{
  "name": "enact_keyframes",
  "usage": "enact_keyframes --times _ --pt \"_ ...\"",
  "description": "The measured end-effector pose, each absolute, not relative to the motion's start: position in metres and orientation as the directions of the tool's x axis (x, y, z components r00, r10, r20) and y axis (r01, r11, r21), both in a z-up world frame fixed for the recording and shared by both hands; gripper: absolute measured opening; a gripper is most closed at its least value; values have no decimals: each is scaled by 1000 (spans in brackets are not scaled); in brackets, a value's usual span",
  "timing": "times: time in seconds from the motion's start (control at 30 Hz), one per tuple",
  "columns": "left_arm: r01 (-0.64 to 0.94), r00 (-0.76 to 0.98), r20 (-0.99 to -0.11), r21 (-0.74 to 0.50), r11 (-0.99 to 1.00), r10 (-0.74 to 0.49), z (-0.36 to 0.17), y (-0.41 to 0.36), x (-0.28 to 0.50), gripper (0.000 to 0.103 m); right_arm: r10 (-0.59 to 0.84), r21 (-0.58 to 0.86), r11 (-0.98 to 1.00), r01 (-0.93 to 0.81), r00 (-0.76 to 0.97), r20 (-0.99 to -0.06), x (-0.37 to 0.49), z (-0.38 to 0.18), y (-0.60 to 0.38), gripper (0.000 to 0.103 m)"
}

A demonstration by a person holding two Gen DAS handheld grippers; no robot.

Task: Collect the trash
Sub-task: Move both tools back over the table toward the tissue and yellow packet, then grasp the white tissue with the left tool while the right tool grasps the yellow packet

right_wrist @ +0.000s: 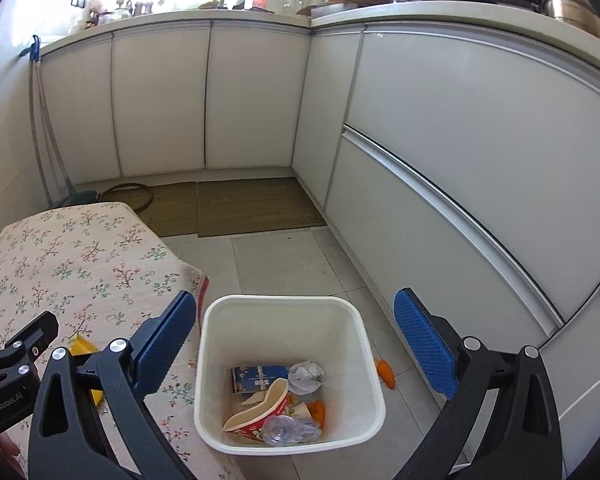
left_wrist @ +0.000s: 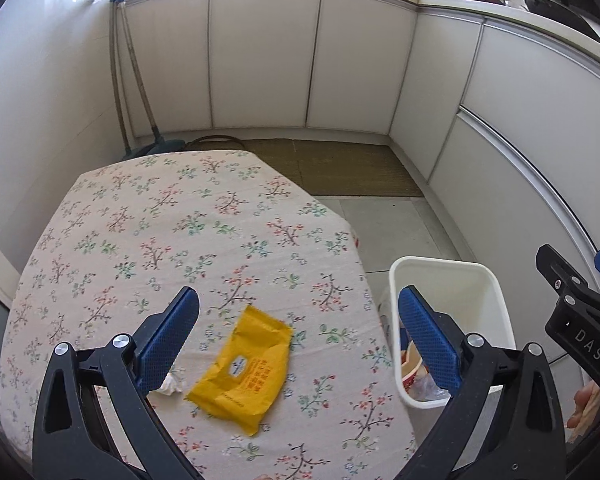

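The left hand-held gripper (left_wrist: 298, 334) is hovering released, jaws wide apart, over a yellow packet (left_wrist: 242, 368) lying on the floral table (left_wrist: 148, 220) beside a tissue scrap (left_wrist: 169, 386). The right hand-held gripper (right_wrist: 294, 336) is hanging released above the white bin (right_wrist: 220, 408) holding a cup (right_wrist: 260, 412), carton (right_wrist: 256, 376) and wrappers.

Things we can only see part of

The white tissue (left_wrist: 169, 386) peeks out from behind the left tongs (left_wrist: 296, 336). In the right wrist view, the yellow packet (right_wrist: 85, 350) is mostly hidden by the tongs' black arm. The writing on the packet is too small to read. The bin (left_wrist: 452, 276) is partly covered by a blue finger (left_wrist: 428, 338).
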State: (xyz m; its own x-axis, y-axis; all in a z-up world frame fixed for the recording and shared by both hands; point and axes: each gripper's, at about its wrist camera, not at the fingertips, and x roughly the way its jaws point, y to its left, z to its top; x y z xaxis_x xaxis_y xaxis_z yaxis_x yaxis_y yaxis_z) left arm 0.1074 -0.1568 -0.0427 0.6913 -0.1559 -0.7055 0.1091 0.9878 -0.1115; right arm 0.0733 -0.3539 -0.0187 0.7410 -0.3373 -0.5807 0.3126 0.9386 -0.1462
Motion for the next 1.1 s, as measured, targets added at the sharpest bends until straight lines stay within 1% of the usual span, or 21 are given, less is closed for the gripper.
enact_keyframes --times 0.3,0.47,0.67,0.77,0.9,1.0,1.07,1.1 --pt "-5 681 -729 -101 995 -71 -48 -81 103 96 -233 -154 973 175 738 -633 95 -28 -280 96" --pt "-69 643 -764 -133 989 -58 -58 -41 109 96 -172 -147 985 96 691 -702 112 -43 -244 96" --pt "-160 525 -845 -214 964 -101 -93 3 120 96 -68 -49 998 49 582 -811 134 -74 -213 96" --pt "-217 449 -881 -265 940 -145 -116 19 127 96 -46 -21 999 50 557 -829 141 -83 -200 96" --pt "-288 363 -907 -326 900 -212 -144 26 136 94 -42 -8 998 64 548 -836 147 -86 -195 96" --pt "-297 323 -922 -314 902 -215 -161 19 143 90 -32 11 997 77 532 -846 152 -91 -195 96" --pt "-281 302 -930 -297 913 -209 -170 11 146 84 -20 28 996 85 516 -856 156 -95 -197 96" --pt "-272 292 -933 -291 917 -210 -174 7 148 79 -10 41 995 91 504 -863 158 -97 -198 96"
